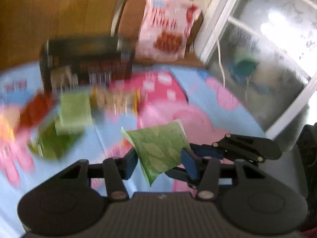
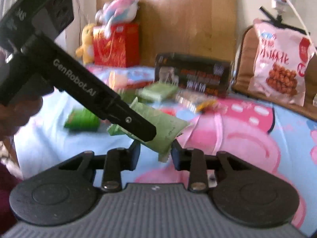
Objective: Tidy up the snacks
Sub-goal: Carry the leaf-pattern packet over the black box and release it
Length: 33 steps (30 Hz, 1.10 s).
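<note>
A light green snack packet (image 1: 158, 150) with a leaf print hangs above the cartoon cloth (image 1: 198, 109). My left gripper (image 1: 160, 163) is shut on it, one pad against each side. The right gripper reaches in from the right, one of its fingers (image 1: 206, 151) at the packet's lower right corner. In the right wrist view the packet (image 2: 168, 129) has its lower end between the pads of my right gripper (image 2: 156, 155), which is shut on it. A black finger (image 2: 138, 123) of the left gripper lies across the packet from the upper left.
Several snack packets (image 1: 75, 109) lie blurred on the cloth before a black box (image 1: 87, 63). A pink snack bag (image 2: 277, 63) leans on a brown cushion at the back. A red box (image 2: 116, 43) with plush toys stands back left. A window (image 1: 267, 59) is on the right.
</note>
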Available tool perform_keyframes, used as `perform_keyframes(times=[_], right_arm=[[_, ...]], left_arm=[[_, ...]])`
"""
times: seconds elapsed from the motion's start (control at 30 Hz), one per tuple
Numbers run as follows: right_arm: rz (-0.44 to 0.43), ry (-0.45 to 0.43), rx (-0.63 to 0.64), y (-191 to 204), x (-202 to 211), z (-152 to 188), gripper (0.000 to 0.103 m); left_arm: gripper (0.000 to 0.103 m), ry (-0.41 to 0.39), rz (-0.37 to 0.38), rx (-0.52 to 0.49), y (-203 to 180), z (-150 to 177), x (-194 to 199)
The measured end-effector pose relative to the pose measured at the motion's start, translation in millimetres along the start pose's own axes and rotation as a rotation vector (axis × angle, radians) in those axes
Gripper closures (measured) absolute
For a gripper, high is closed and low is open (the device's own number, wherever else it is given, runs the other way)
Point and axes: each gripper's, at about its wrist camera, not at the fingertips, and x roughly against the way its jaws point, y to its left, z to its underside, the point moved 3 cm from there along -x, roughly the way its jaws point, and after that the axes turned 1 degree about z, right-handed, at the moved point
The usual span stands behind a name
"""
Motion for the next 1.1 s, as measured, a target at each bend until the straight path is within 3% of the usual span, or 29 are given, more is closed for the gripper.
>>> perform_keyframes(times=[0.17,0.27,0.4,0.53,0.63,0.67,0.7,0.83,0.93,1.03,1.1], right_arm=[[0.040,-0.112,-0.001,-22.8,-36.4,-56.6,0.067],[0.059,-0.149,0.004,-37.4,-75.7,-91.8,0.067],[0.062,-0.126,-0.031,-59.6,-135.2,-123.0,0.066],[0.091,-0.065,-0.072,-76.7,-181.0,-129.0,0.064],[0.132,-0.043,-0.097,-82.2,-195.2,-126.1,0.055],[0.135,-0.047,-0.106,-82.6,-193.9,-125.4,0.046],[0.136,-0.058,-0.113,-82.3,-190.2,-124.9,0.040],[0.127,-0.095,-0.127,-72.9,-156.4,-120.7,0.039],[0.018,-0.101,-0.168,-57.7,-129.0,-113.4,0.039],[-0.128,-0.032,-0.189,-28.6,-122.0,-102.0,0.043],[-0.199,0.043,-0.195,-5.5,-130.9,-95.6,0.054]], left_arm=[[0.053,-0.137,-0.065,-0.017,28.2,-74.3,-0.9],[0.052,-0.173,-0.103,0.009,56.4,-116.4,-18.0],[0.052,-0.155,-0.123,0.074,105.5,-158.0,-50.0],[0.045,-0.103,-0.156,0.100,134.3,-170.8,-83.1],[0.028,-0.079,-0.208,0.103,145.4,-172.4,-98.7],[0.025,-0.082,-0.214,0.105,147.5,-171.9,-97.4],[0.025,-0.087,-0.211,0.109,149.7,-170.8,-92.3],[0.025,-0.182,-0.194,0.138,166.1,-162.3,-29.8],[0.025,-0.262,-0.235,0.194,190.3,-129.4,25.8],[0.025,-0.271,-0.317,0.268,214.7,-84.6,61.5],[0.025,-0.247,-0.335,0.330,228.4,-56.1,70.1]])
